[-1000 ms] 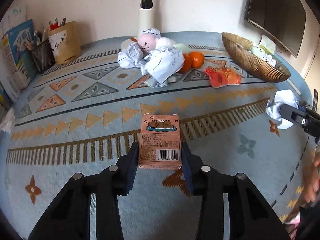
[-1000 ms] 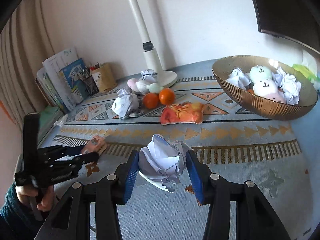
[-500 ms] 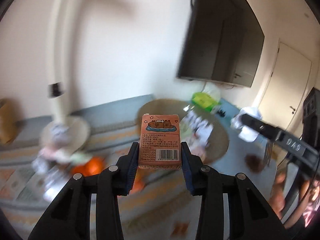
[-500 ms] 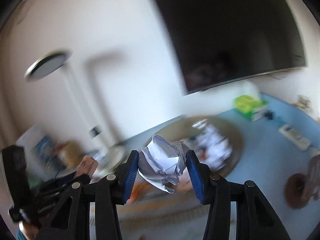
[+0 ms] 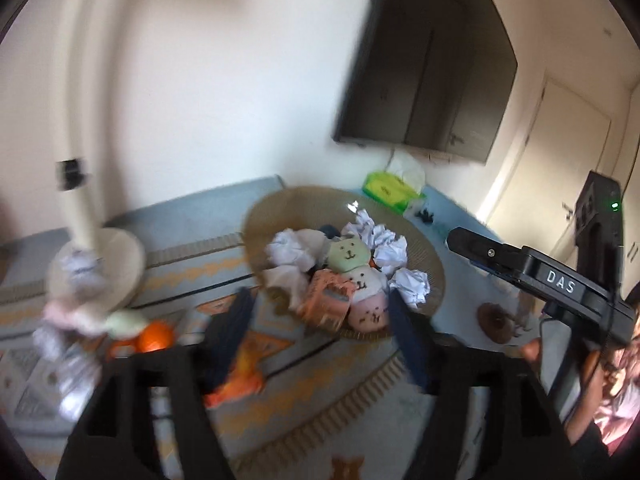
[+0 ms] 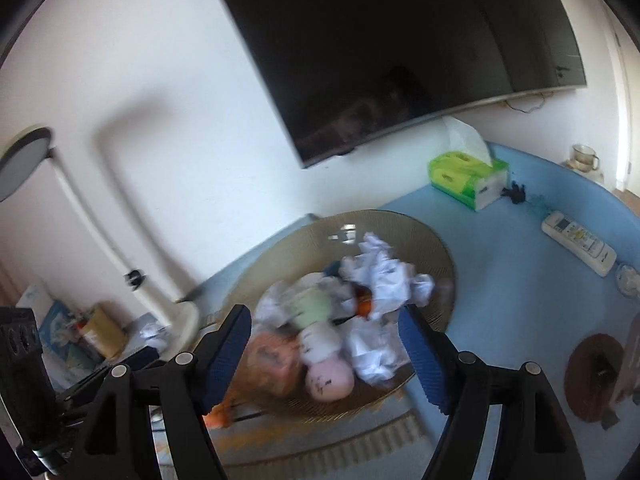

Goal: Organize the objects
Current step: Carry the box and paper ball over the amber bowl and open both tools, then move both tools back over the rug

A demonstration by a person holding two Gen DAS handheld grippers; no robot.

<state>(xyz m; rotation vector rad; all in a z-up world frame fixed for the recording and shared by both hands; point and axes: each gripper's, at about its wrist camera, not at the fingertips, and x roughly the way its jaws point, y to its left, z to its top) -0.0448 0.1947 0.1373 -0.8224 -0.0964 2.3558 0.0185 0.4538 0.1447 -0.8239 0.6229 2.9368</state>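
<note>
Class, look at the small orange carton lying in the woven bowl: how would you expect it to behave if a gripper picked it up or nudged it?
The orange carton looks like thin card, so probably light and easily dented. Its flat faces should not roll. It leans tilted against the plush toys, so a nudge may tip it.

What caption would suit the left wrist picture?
Left gripper, jaws just opened, above the bowl where the orange box lies among paper balls.

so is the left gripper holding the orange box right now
No, the left gripper stands open with nothing between its pads, its jaws having just opened, and the orange box is in the bowl among the toys.
</note>
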